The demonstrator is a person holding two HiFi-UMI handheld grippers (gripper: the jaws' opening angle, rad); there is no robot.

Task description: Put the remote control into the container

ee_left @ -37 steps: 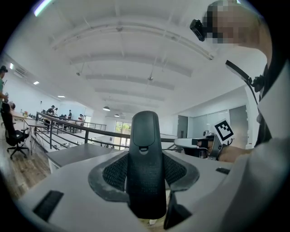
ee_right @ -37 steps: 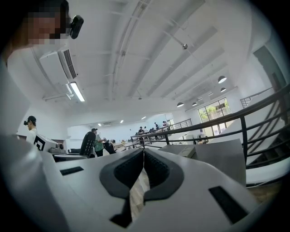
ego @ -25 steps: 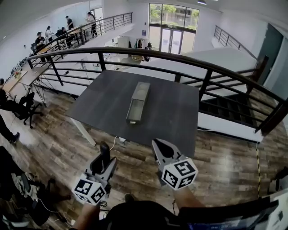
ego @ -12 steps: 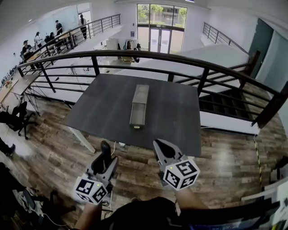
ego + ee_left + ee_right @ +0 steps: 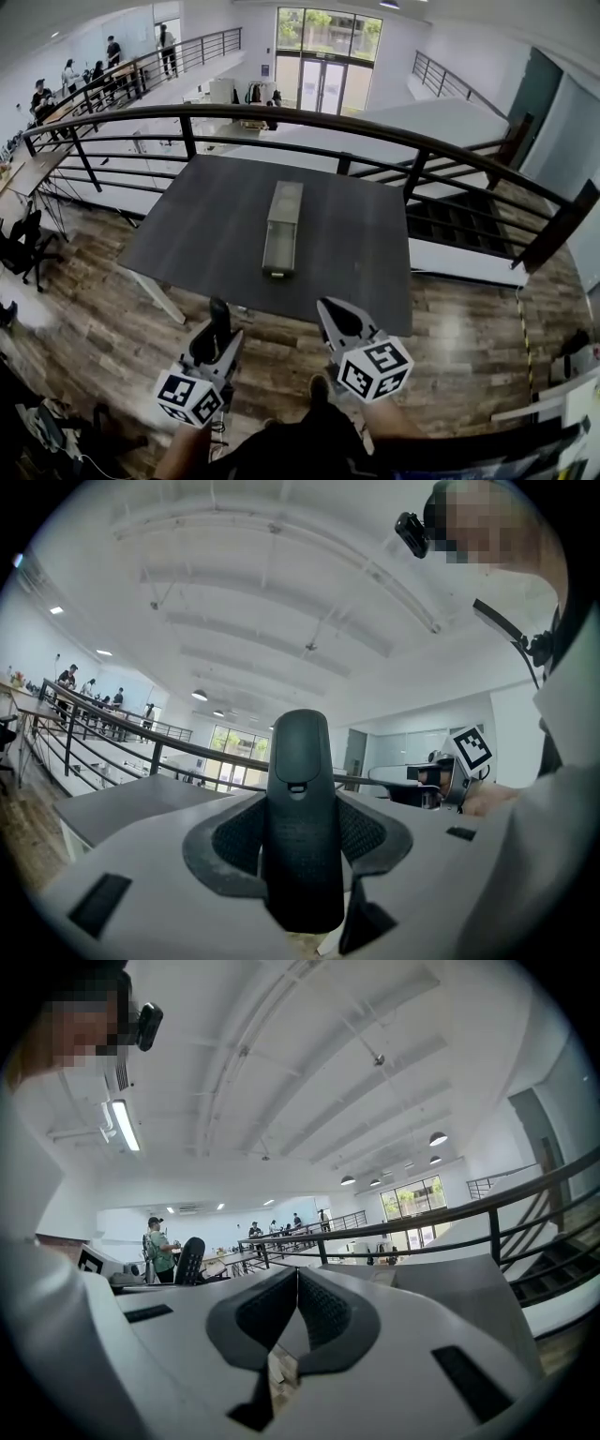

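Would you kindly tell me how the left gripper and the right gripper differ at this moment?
The left gripper is shut on the dark remote control; the right gripper holds nothing. The left gripper's pads stand apart round the remote control; the right gripper's pads meet. Both hang over the wooden floor, short of the table with the container.

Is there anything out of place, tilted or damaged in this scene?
Nothing stands out. The container lies straight and whole on the table. The remote stands upright in the shut left gripper, not yet over the table. The right gripper is shut and empty.
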